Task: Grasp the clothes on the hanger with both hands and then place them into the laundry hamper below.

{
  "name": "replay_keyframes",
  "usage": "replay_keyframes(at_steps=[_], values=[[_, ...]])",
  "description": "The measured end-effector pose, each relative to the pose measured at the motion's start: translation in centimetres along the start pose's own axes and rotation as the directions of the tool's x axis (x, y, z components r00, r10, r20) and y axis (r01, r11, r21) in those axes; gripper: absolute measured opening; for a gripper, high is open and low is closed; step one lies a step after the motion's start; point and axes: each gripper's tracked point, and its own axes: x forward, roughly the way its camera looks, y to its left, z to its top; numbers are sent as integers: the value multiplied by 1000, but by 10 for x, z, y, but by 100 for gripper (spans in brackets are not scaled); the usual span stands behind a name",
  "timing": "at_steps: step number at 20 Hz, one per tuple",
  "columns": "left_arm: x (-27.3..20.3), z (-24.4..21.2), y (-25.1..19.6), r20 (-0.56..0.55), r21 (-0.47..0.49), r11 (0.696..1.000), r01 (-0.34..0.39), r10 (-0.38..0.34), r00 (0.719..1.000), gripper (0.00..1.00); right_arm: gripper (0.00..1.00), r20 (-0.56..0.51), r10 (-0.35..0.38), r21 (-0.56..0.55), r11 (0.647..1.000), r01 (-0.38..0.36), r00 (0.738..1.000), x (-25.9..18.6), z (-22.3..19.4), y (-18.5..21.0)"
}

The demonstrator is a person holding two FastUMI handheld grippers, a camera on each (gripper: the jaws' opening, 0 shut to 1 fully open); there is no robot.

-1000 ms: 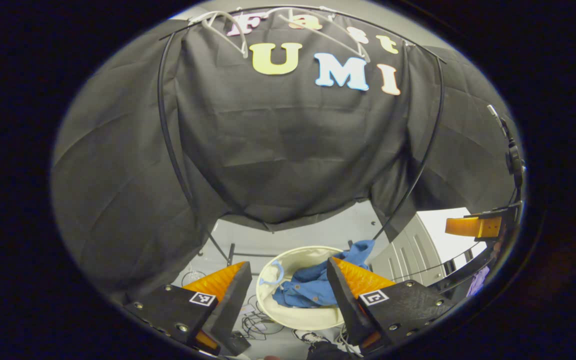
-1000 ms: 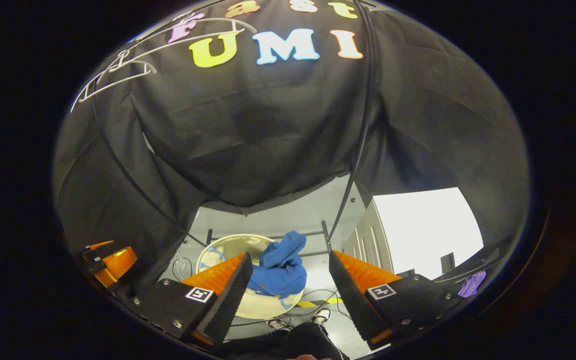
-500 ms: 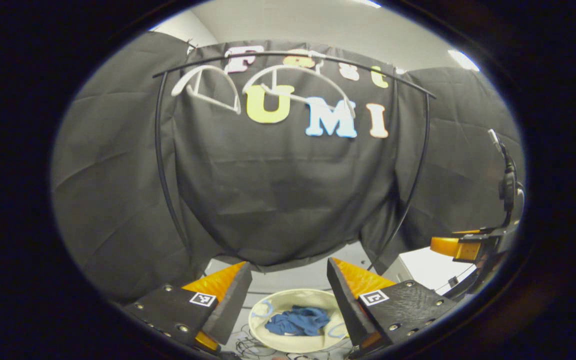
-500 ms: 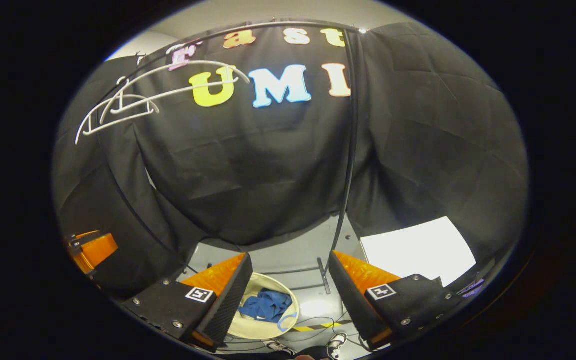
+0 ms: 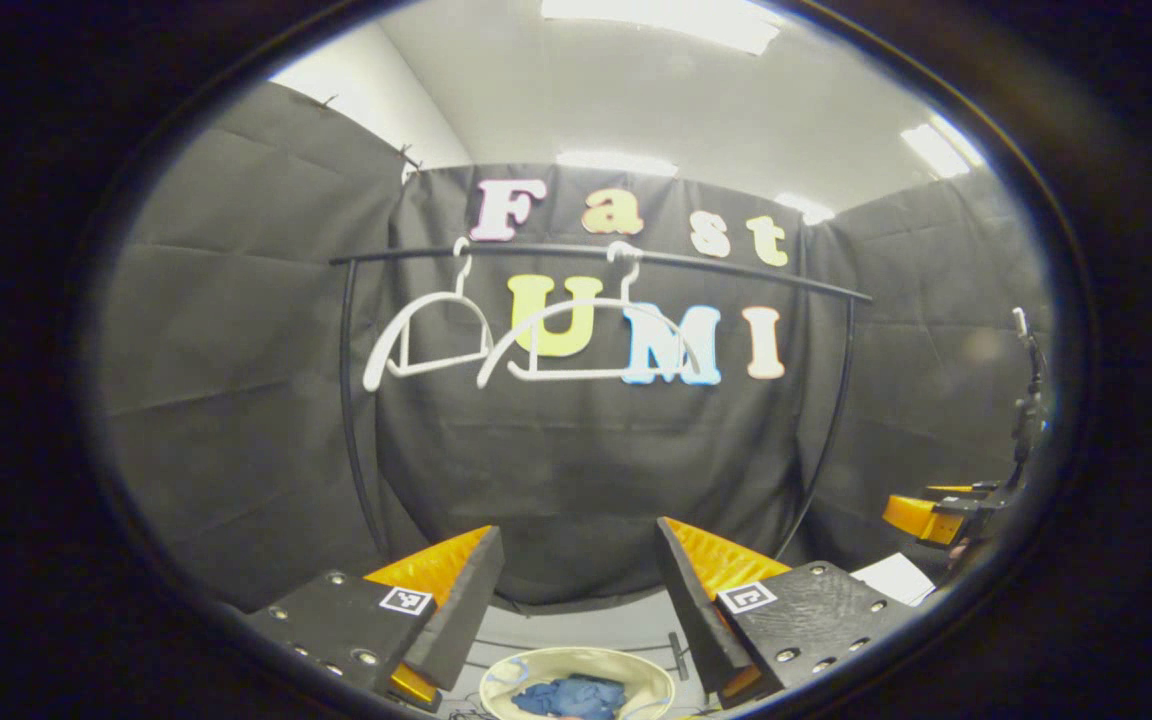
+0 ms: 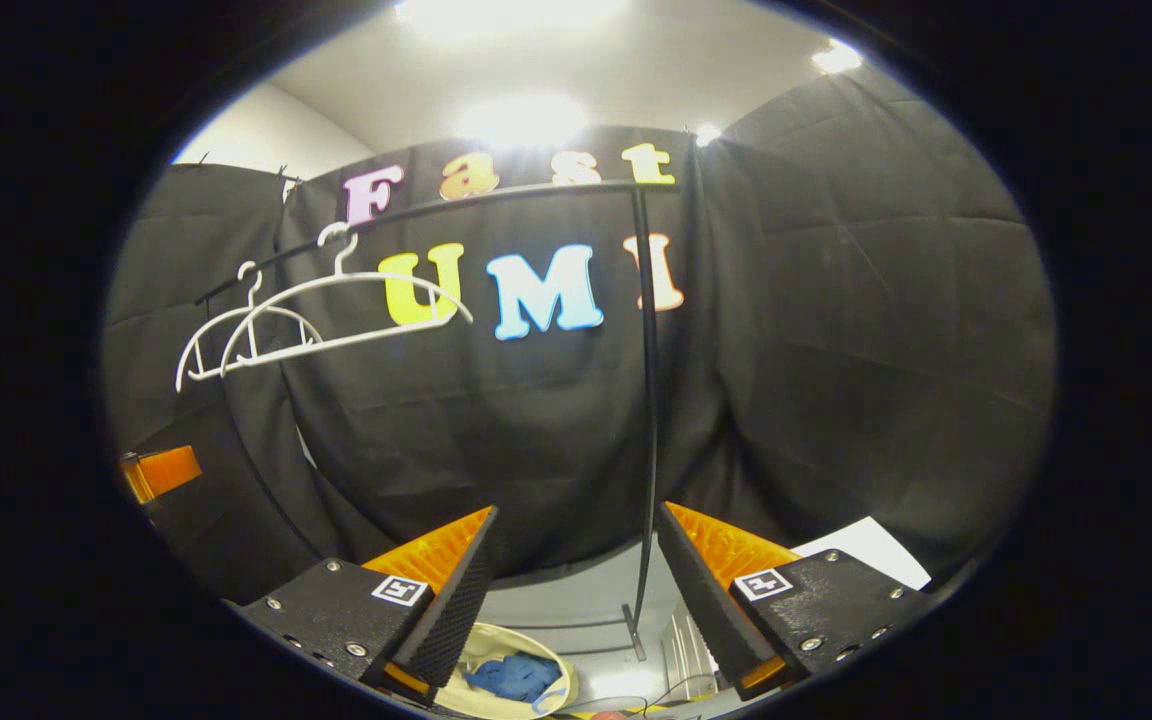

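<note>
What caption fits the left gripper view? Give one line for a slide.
Open left gripper raised before two bare white hangers on the rail, blue garment lying in the hamper below.

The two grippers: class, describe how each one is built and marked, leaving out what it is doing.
The left gripper and the right gripper look alike: two wedge-shaped jaws with ribbed outer faces, each mounted on a flat black plate with silver screws. Every plate carries a small square black-and-white marker. The inner faces of the jaws are finely textured. No cables or sleeves are visible on them.
</note>
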Motion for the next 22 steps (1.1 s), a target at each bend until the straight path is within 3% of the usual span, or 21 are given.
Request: replay_keyframes(at_steps=[1, 5, 9, 12, 15, 22], values=[[-4, 13, -4, 21, -3, 1000, -12, 12, 1000, 87, 92, 29, -2, -6, 1000, 2, 1000, -3, 13, -9], [-41, 44, -19, 87, -41, 997, -68, 71, 994, 87, 92, 142, 6, -18, 1000, -3, 990, -8, 55, -43], [-68, 78, -22, 210, -45, 988, -149, 155, 965, 87, 95, 229, 38, 5, 999, -40, 973, 0, 73, -66], [-81, 82, -28, 244, -77, 983, -167, 181, 953, 87, 92, 261, 58, 5, 998, -61, 964, -2, 83, -89], [-86, 71, -28, 224, -122, 975, -183, 207, 952, 87, 95, 285, 45, 1, 999, -47, 958, -2, 90, -110], [-60, 64, -33, 184, -76, 988, -134, 146, 972, 87, 95, 257, -22, 36, 999, 13, 966, 1, 85, -111]])
